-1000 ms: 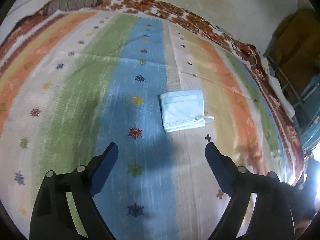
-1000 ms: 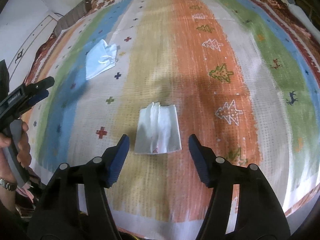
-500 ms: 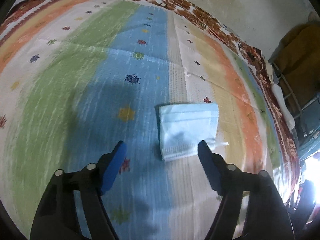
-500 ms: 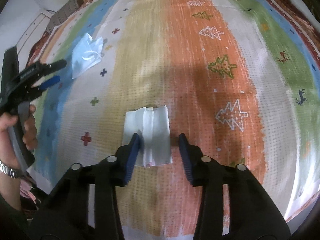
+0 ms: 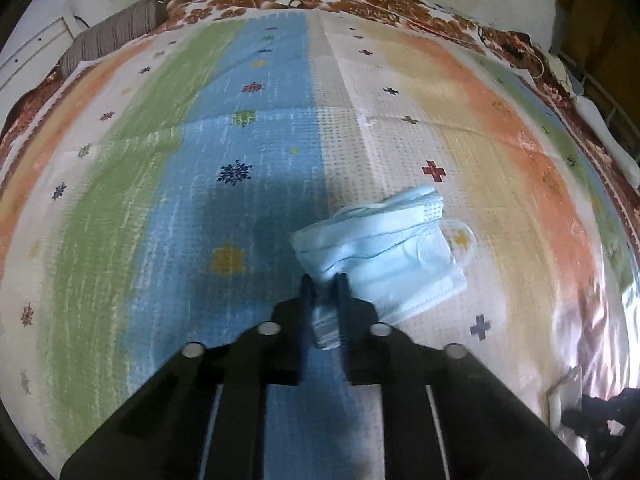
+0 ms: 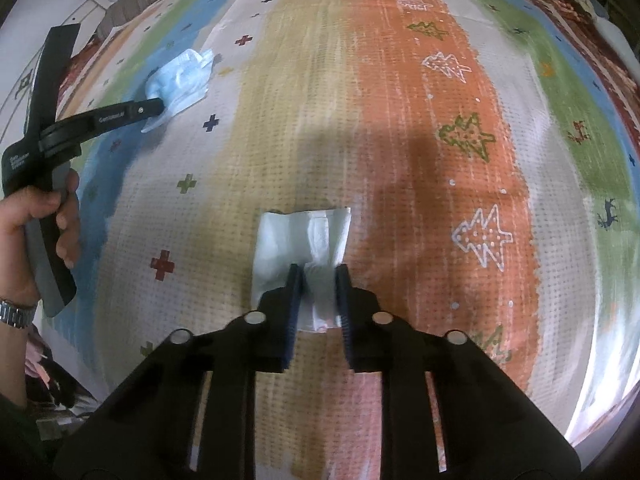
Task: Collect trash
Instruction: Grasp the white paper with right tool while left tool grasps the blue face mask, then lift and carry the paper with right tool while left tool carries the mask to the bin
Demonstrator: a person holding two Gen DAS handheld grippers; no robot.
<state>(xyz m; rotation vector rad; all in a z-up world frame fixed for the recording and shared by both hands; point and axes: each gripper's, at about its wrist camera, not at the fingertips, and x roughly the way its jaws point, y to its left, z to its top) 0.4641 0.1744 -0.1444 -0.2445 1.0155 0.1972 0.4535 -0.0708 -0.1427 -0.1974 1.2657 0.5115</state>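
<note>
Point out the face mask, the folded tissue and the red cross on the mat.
face mask (image 5: 384, 248), left wrist view, middle of its pleats
folded tissue (image 6: 288, 240), right wrist view, its flat upper part
red cross (image 5: 434, 171), left wrist view, its centre

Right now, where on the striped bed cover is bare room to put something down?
The orange stripe right of the white tissue is bare, and so is the green stripe left of the blue face mask. It is crowded only around those two pieces, each between gripper fingers.

We count one blue face mask (image 5: 384, 248) pinched between our left fingers, one white tissue (image 6: 304, 240) between our right fingers, and one striped blanket (image 6: 400, 160) beneath both.
</note>
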